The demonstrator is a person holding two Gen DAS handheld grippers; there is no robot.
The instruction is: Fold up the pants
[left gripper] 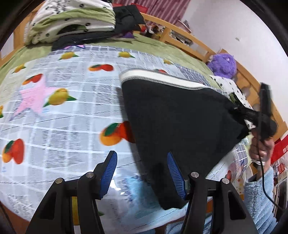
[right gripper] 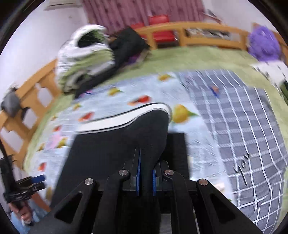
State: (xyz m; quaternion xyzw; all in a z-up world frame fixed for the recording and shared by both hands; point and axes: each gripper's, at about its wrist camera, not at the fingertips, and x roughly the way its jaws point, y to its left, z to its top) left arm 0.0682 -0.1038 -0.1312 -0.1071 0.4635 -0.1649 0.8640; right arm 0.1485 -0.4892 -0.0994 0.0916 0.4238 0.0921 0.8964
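The black pants [left gripper: 172, 115] lie folded on the fruit-print sheet [left gripper: 59, 115] that covers the bed [left gripper: 149, 45], their white waistband [left gripper: 156, 76] toward the far side. One edge is lifted off the sheet toward the right.

The left gripper [left gripper: 142, 172] hovers low over the near edge of the sheet with its blue fingers [left gripper: 109, 172] spread wide and nothing between them. The right-hand finger lies against the near corner of the pants; the left-hand one is over bare sheet.

The right gripper [right gripper: 146, 172] has its fingers [right gripper: 138, 171] clenched on a bunch of the black cloth, which rises up out of the narrow gap between them. In the left wrist view the same gripper shows at the right edge, pulling the cloth taut, with the person's hand [left gripper: 261, 145] wrapped round its handle and a light blue sleeve [left gripper: 259, 199] below.

To the right of the fruit print lies a grey checked sheet [right gripper: 252, 129]. At the head of the bed sit a pile of green-and-white bedding [left gripper: 72, 19] and dark clothes [left gripper: 126, 16]. A purple plush toy [left gripper: 223, 63] rests by the wooden rail [left gripper: 181, 34]. The right wrist view is blurred.
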